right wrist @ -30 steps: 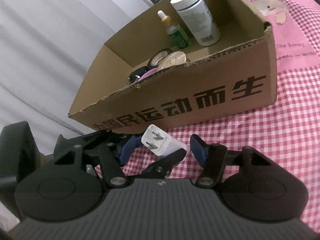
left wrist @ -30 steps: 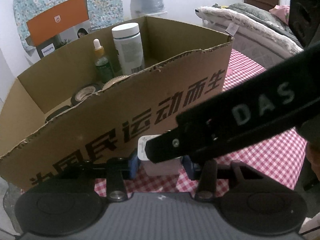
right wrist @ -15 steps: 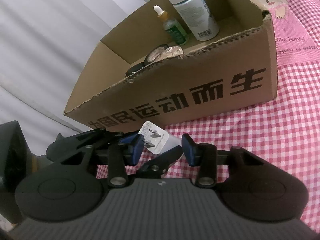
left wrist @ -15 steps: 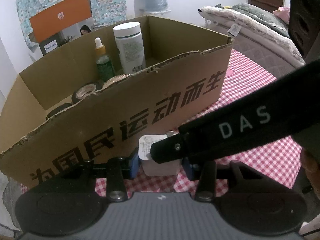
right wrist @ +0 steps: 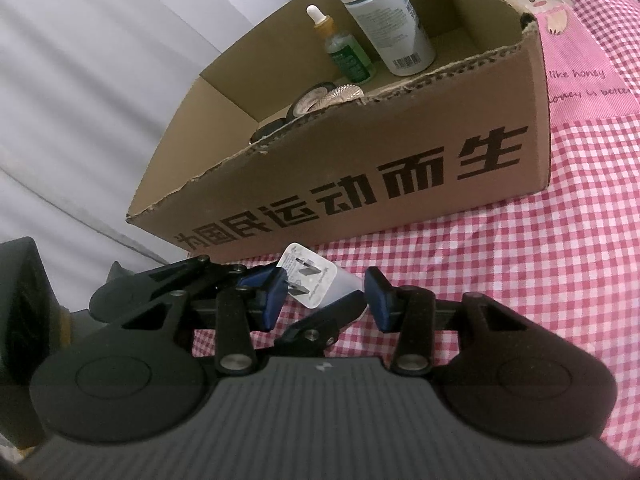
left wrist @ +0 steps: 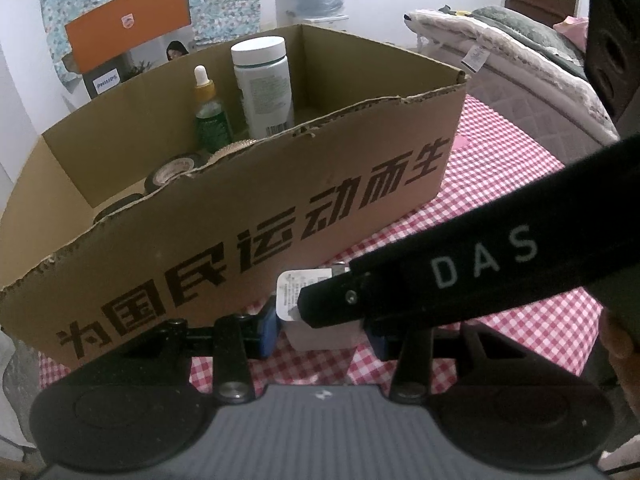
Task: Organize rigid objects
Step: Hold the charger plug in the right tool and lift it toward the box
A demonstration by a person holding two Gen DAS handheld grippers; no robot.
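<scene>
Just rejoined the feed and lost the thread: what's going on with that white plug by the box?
Both tongs are at the white charger plug on the checked tablecloth, in front of the cardboard box. The left tongs have their pads at its sides; the right tongs straddle it, not fully closed. The white bottle and dropper bottle already stand in the box.

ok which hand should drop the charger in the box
Left, probably: the charger sits square between the pads of the left hand-held gripper, facing the box; the right hand-held gripper meets it tilted.
</scene>
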